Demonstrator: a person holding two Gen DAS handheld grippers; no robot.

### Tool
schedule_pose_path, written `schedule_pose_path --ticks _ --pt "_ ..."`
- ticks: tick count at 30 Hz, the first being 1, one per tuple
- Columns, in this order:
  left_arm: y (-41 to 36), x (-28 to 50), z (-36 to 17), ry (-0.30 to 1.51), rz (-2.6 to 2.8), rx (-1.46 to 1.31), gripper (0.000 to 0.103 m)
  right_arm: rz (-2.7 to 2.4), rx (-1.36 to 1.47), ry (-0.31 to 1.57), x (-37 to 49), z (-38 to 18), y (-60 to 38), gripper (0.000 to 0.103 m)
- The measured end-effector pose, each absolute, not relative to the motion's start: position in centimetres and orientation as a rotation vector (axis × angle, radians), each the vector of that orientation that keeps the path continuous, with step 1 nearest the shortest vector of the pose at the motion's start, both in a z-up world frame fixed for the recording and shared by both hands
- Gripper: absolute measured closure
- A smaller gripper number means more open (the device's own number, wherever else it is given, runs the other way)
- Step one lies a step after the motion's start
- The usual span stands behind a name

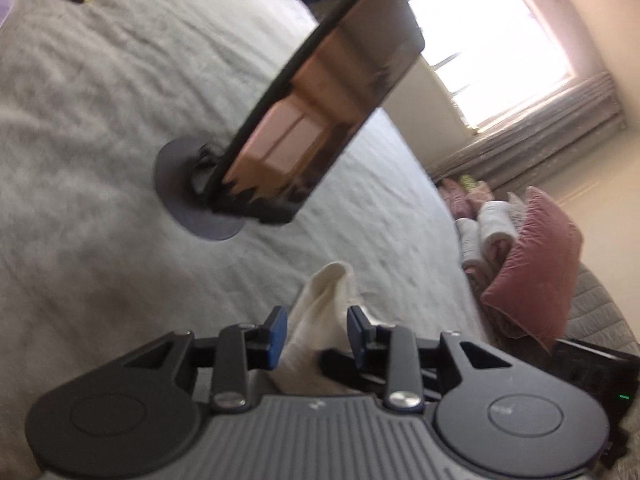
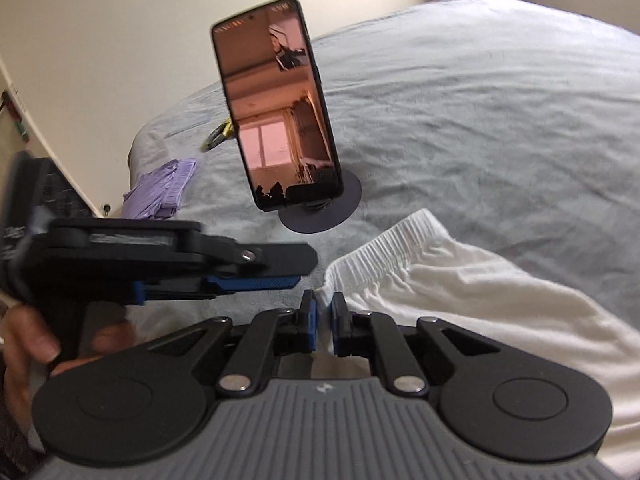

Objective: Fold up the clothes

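1. Slippage: left gripper (image 1: 316, 330) stands parted around white garment (image 2: 460, 292) on bed (image 2: 480, 100), pads not pressing.
2. Right gripper (image 2: 324, 320), nearly closed at waistband corner, may pinch nothing.
3. Phone stand (image 2: 320, 208) nearby risks toppling.

Bedroom, daylit.
Bright window (image 1: 492, 40) at far right with patterned curtain (image 1: 540, 132) below; plain cream wall (image 2: 100, 40); bed under pale grey cover (image 1: 100, 120); pink cushion (image 1: 536, 264) at the right edge.

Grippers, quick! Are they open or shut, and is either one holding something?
Left gripper: open, with the white garment loose between its jaws.
Right gripper: shut on the white garment's waistband edge.
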State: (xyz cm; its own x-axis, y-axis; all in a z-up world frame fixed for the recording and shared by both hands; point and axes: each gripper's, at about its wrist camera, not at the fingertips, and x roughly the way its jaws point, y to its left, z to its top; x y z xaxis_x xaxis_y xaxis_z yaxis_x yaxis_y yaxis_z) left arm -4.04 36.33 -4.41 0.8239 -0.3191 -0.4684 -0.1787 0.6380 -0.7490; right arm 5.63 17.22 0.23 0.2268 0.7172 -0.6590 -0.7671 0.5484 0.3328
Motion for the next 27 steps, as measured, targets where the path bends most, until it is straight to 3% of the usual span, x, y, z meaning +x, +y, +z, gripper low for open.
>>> schedule_pose_path --ticks 1,4,7,9,11,12,17,19,22,27 --pt "36.2 -4.0 -4.3 0.609 -0.101 -0.885 0.071 1.018 -0.062 0.875 5.7 -0.2 17.5 0.093" --pt "35.9 -3.5 -4.3 0.607 -0.159 -0.886 0.095 0.997 -0.051 0.894 5.7 -1.5 18.1 0.089" --pt "35.5 -2.6 -4.8 0.631 -0.175 -0.889 0.097 0.992 -0.043 0.859 4.9 -2.0 18.0 0.084" --pt "35.3 -2.0 -5.2 0.649 -0.162 -0.883 0.097 0.993 -0.042 0.839 4.3 -2.1 17.8 0.075" --pt "35.2 -1.4 -5.5 0.67 -0.144 -0.873 0.097 1.006 -0.018 0.836 3.6 -2.1 17.4 0.048" --pt "35.2 -1.3 -5.7 0.687 -0.125 -0.86 0.097 1.01 -0.004 0.836 3.3 -2.1 17.1 0.043" --pt "35.0 -1.2 -6.2 0.715 -0.067 -0.854 0.096 0.951 -0.015 0.83 1.8 -0.6 14.2 0.04" --pt "34.4 -1.7 -5.2 0.696 -0.054 -0.805 0.091 0.91 -0.024 0.822 1.5 0.4 12.3 0.04" --pt "33.1 -2.6 -3.4 0.632 -0.055 -0.698 0.065 0.811 0.007 0.801 1.9 1.7 8.1 0.039" --pt "30.5 -3.0 -2.0 0.576 -0.177 -0.549 0.049 0.618 0.082 0.807 3.5 2.7 1.2 0.037"
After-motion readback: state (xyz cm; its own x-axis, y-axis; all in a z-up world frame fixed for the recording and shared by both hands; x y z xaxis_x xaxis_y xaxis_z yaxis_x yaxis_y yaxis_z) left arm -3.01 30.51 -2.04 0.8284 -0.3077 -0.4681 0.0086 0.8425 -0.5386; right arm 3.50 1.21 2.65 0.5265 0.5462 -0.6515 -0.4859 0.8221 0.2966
